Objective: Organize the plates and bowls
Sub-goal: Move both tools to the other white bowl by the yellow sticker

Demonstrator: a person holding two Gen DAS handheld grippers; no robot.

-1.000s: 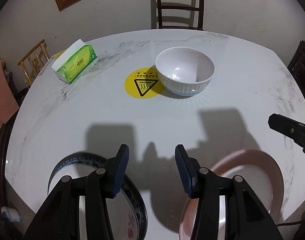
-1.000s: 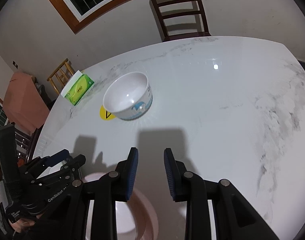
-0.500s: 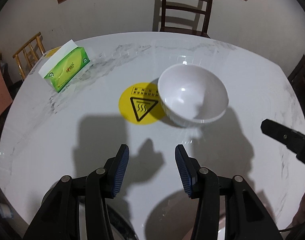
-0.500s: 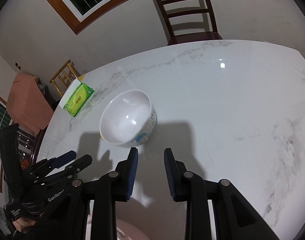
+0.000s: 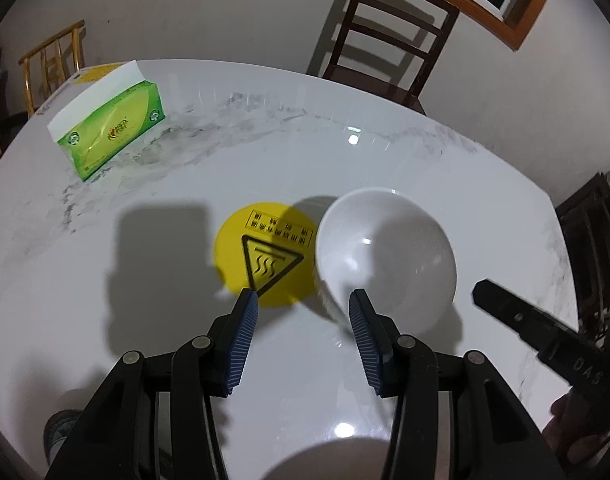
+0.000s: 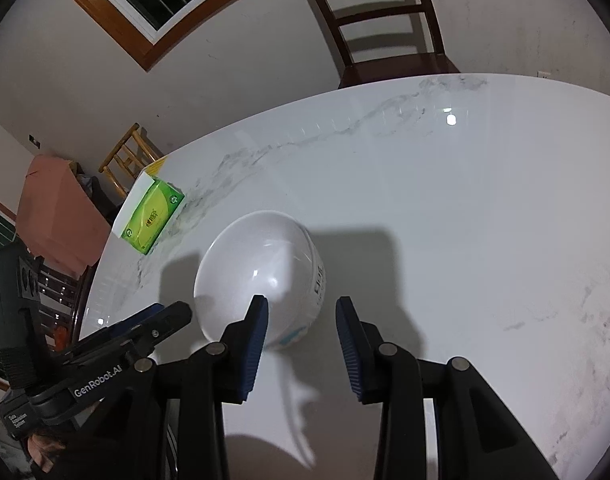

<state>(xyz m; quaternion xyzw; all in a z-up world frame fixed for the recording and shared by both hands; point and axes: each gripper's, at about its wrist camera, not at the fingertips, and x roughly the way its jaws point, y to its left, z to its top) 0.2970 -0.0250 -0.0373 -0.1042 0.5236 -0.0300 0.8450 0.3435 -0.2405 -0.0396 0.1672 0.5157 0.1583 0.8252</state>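
Both grippers, left [image 5: 301, 316] and right [image 6: 301, 322], gape empty beside the bowl [image 5: 385, 256].
Tissue box [image 5: 109, 132] upper left; yellow sticker [image 5: 265, 252] touches bowl.

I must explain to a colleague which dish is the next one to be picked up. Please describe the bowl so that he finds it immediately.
Start from the round white marble table and find the yellow round hot-surface sticker near its middle. The glossy white ceramic bowl stands right beside that sticker, just ahead of both open tools. It is the only deep, rounded dish in view, with blue print low on its outer wall, unlike the boxy green tissue pack farther away.
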